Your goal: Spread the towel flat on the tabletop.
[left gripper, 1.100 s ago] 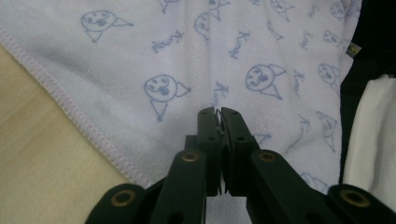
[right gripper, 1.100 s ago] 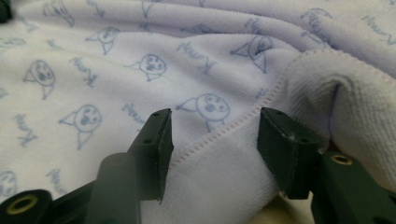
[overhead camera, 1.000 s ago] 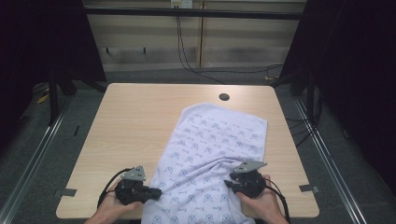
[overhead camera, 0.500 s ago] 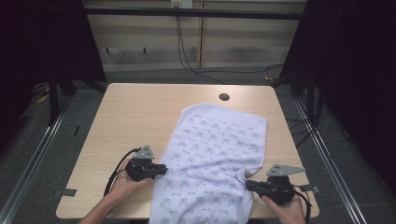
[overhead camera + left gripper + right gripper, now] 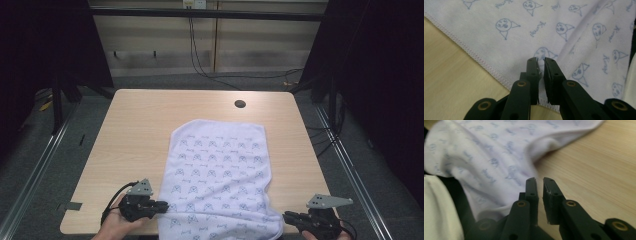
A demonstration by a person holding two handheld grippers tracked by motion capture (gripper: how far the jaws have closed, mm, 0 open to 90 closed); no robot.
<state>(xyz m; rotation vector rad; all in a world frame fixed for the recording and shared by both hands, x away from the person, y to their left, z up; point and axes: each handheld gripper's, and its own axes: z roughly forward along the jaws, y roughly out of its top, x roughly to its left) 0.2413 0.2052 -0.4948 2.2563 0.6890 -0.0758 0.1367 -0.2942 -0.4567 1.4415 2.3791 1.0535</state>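
White blue-printed towel (image 5: 220,175) lies rumpled across the table's near edge

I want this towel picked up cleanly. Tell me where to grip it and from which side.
Grip the towel at its two near corners, coming in level from the left and right sides: the stitched hem lies flat at the table edge there, thin enough for nearly shut jaws.

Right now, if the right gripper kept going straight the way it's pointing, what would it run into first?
Most likely the towel: the right gripper points left at its near right edge, jaws almost closed with nothing between them. Depth is hard to judge, so it might skim the table first.
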